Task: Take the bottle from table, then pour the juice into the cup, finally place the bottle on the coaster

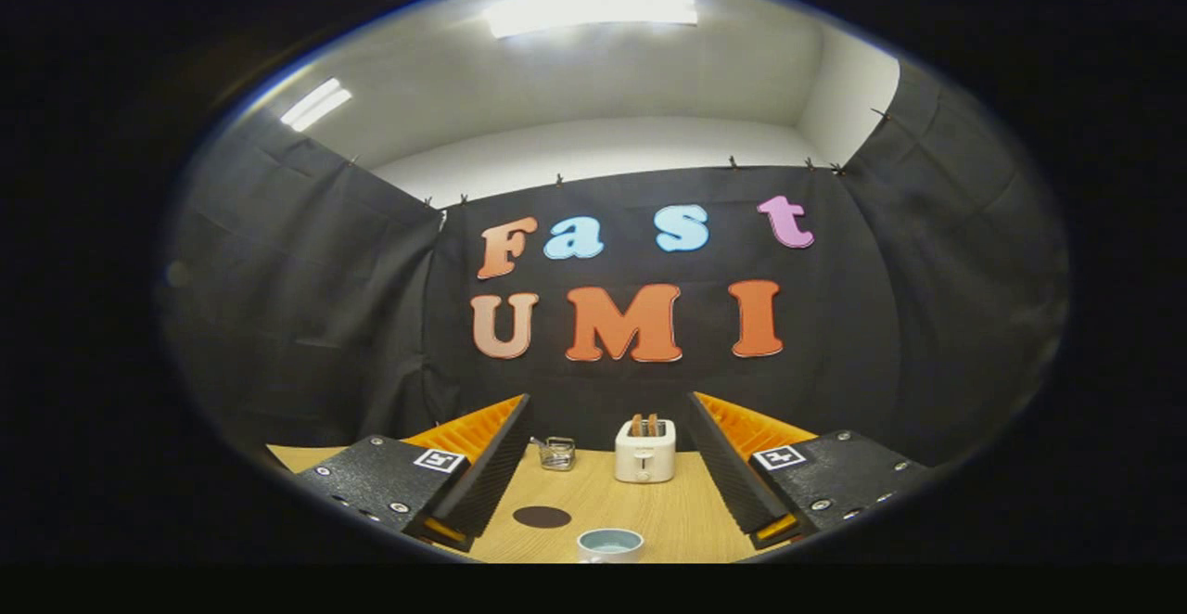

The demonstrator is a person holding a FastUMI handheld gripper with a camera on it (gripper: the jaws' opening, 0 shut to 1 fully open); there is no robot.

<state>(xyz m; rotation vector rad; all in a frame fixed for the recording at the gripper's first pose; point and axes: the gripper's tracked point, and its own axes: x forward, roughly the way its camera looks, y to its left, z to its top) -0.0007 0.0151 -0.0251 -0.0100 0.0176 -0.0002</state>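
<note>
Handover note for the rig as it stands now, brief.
Gripper: open, fingers spread wide, holding nothing, raised above the table.
Cup: on the table between the fingers, near the camera.
Coaster: dark disc lying flat, beside the cup toward the left finger, nothing on it.
Toaster and a small glass dish stand beyond the fingers at the far edge.
Done: nothing visible yet.
Left: find and grasp the bottle, pour into the cup, set the bottle on the coaster.
</note>
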